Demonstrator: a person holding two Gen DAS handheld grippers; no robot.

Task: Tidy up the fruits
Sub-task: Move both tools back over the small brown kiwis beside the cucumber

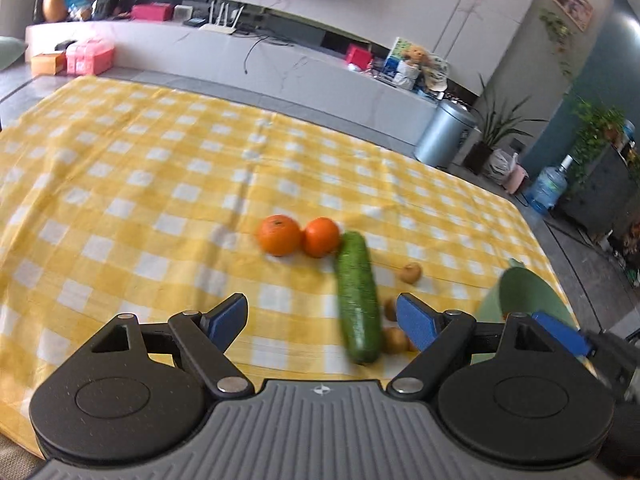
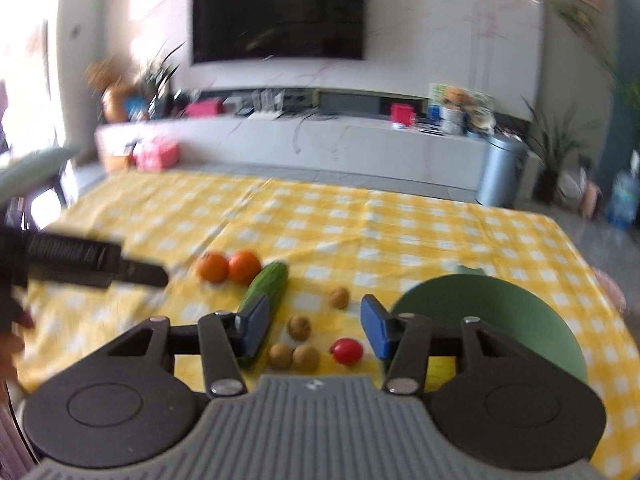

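Cucumber (image 1: 357, 296) lies at centre frame between the spread, empty left gripper (image 1: 322, 318) fingers; right gripper (image 2: 314, 322) likewise spread above longans (image 2: 299, 327). No legible writing.

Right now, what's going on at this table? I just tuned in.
A person holds both grippers over a yellow checked tablecloth; left gripper and right gripper are open and empty. Nothing is sorted yet: the green plate looks bare. Two oranges sit beside the cucumber, with four small brown fruits and a red tomato loose near the plate.
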